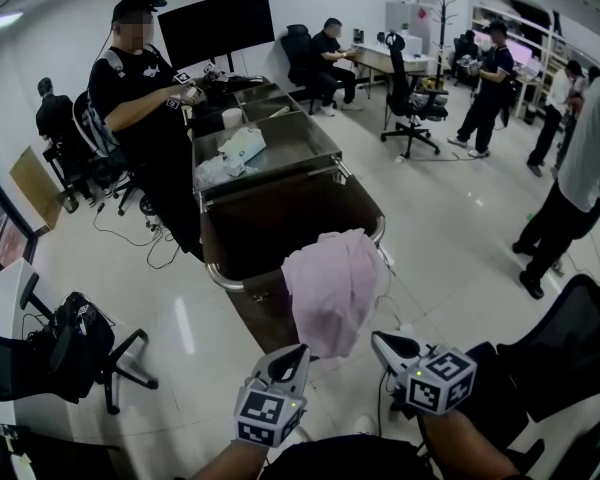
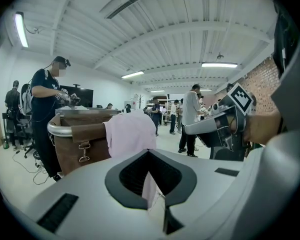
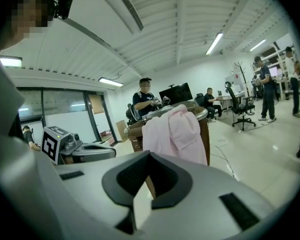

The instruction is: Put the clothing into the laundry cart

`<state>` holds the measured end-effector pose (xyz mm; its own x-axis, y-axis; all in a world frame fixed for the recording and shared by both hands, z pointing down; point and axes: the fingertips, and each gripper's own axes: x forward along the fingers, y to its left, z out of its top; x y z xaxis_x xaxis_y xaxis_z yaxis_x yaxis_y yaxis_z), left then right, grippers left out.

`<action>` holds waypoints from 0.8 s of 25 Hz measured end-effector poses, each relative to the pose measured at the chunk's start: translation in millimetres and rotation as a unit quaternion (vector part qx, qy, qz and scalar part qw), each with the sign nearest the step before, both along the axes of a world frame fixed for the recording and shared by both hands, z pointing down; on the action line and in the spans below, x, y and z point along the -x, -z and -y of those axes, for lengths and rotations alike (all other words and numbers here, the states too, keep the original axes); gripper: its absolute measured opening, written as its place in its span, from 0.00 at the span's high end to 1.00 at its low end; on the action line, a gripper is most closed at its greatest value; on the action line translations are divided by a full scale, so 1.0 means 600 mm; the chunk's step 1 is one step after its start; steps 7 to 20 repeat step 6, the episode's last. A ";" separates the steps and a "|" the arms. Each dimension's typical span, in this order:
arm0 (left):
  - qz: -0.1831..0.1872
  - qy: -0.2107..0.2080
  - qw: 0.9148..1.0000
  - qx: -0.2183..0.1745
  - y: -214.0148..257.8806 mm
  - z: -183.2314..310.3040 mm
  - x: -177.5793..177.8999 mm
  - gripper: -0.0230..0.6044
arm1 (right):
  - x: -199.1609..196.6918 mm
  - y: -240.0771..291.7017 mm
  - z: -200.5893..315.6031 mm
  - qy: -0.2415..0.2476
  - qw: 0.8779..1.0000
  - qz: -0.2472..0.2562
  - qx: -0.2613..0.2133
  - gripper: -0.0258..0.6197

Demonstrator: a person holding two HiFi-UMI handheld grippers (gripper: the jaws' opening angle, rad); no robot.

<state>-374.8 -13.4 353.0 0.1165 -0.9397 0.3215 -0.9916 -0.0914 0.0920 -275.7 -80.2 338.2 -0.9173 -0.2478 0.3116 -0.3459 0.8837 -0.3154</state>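
Clothing (image 1: 332,288), one pale pink piece, is draped over the near rim of the laundry cart (image 1: 225,280), close to its right corner. The top fold lies on the metal rail and most of the cloth falls down the outside of the brown wall. What shows of the cart's inside is dark, and nothing can be made out in it. The left tongs (image 1: 296,352) are pressed together with nothing between them. The right tongs (image 1: 380,341) are pressed together and empty as well. Both sit side by side just short of the hanging cloth and apart from it, pointing toward the cart. A steel table (image 1: 280,153) stands at the cart's far end, and a person in black (image 1: 140,78) stands at its left edge
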 end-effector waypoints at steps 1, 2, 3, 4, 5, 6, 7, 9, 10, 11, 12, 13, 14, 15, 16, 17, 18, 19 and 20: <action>0.000 0.000 1.000 0.001 0.000 0.000 0.000 0.97 | 0.000 0.000 0.001 0.000 1.000 -0.001 0.000 0.95; 0.000 0.000 1.000 0.001 -0.001 0.000 -0.001 0.97 | 0.000 0.000 0.002 0.000 1.000 -0.001 0.000 0.95; 0.000 -0.001 1.000 0.002 -0.001 0.001 -0.001 0.97 | 0.000 0.000 0.004 0.001 1.000 -0.002 -0.001 0.95; 0.001 -0.001 1.000 0.003 -0.002 0.001 -0.001 0.97 | 0.000 0.000 0.005 0.001 1.000 -0.003 -0.001 0.95; 0.002 -0.002 1.000 0.003 -0.004 0.001 -0.001 0.97 | 0.000 0.000 0.007 0.002 1.000 -0.003 -0.002 0.95; 0.004 -0.002 1.000 0.004 -0.005 0.002 -0.001 0.97 | 0.001 -0.001 0.008 0.002 1.000 -0.004 -0.002 0.95; 0.004 -0.002 1.000 0.004 -0.005 0.002 -0.001 0.97 | 0.001 -0.001 0.008 0.002 1.000 -0.004 -0.002 0.95; 0.004 -0.002 1.000 0.004 -0.005 0.002 -0.001 0.97 | 0.001 -0.001 0.008 0.002 1.000 -0.004 -0.002 0.95; 0.004 -0.002 1.000 0.004 -0.005 0.002 -0.001 0.97 | 0.001 -0.001 0.008 0.002 1.000 -0.004 -0.002 0.95; 0.004 -0.002 1.000 0.004 -0.005 0.002 -0.001 0.97 | 0.001 -0.001 0.008 0.002 1.000 -0.004 -0.002 0.95; 0.004 -0.002 1.000 0.004 -0.005 0.002 -0.001 0.97 | 0.001 -0.001 0.008 0.002 1.000 -0.004 -0.002 0.95; 0.004 -0.002 1.000 0.004 -0.005 0.002 -0.001 0.97 | 0.001 -0.001 0.008 0.002 1.000 -0.004 -0.002 0.95; 0.004 -0.002 1.000 0.004 -0.005 0.002 -0.001 0.97 | 0.001 -0.001 0.008 0.002 1.000 -0.004 -0.002 0.95; 0.004 -0.002 1.000 0.004 -0.005 0.002 -0.001 0.97 | 0.001 -0.001 0.008 0.002 1.000 -0.004 -0.002 0.95; 0.004 -0.002 1.000 0.004 -0.005 0.002 -0.001 0.97 | 0.001 -0.001 0.008 0.002 1.000 -0.004 -0.002 0.95; 0.004 -0.002 1.000 0.004 -0.005 0.002 -0.001 0.97 | 0.001 -0.001 0.008 0.002 1.000 -0.004 -0.002 0.95; 0.004 -0.002 1.000 0.004 -0.005 0.002 -0.001 0.97 | 0.001 -0.001 0.008 0.002 1.000 -0.004 -0.002 0.95; 0.004 -0.002 1.000 0.004 -0.005 0.002 -0.001 0.97 | 0.001 -0.001 0.008 0.002 1.000 -0.004 -0.002 0.95; 0.004 -0.002 1.000 0.004 -0.005 0.002 -0.001 0.97 | 0.001 -0.001 0.008 0.002 1.000 -0.004 -0.002 0.95</action>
